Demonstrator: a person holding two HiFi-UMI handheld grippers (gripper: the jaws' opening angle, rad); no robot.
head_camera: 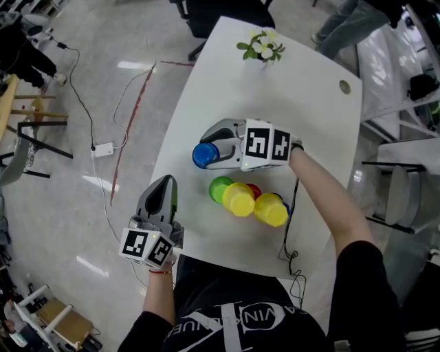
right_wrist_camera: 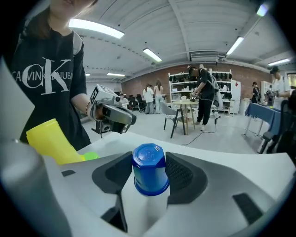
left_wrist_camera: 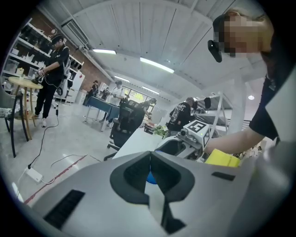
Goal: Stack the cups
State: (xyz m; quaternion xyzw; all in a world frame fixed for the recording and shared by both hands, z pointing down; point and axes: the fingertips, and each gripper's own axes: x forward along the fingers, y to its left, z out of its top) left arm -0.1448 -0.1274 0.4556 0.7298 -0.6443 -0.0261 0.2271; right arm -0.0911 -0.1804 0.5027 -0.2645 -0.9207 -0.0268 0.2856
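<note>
A blue cup [head_camera: 203, 157] stands upside down on the white table [head_camera: 275, 110]. My right gripper [head_camera: 207, 149] reaches in from the right, and its jaws close on the cup's two sides. In the right gripper view the blue cup [right_wrist_camera: 150, 167] fills the gap between the pads of the right gripper [right_wrist_camera: 149, 157]. Nearer me lie a green cup [head_camera: 219, 188], two yellow cups [head_camera: 238, 199], [head_camera: 270, 210] and a red cup [head_camera: 255, 190], close together. My left gripper [head_camera: 164, 181] hovers at the table's left edge, shut and holding nothing [left_wrist_camera: 150, 155].
A small vase of flowers [head_camera: 262, 48] stands at the far end of the table. A black cable [head_camera: 294, 206] runs along the right side. An office chair [head_camera: 227, 14] is beyond the table. A power box and cables [head_camera: 104, 148] lie on the floor to the left.
</note>
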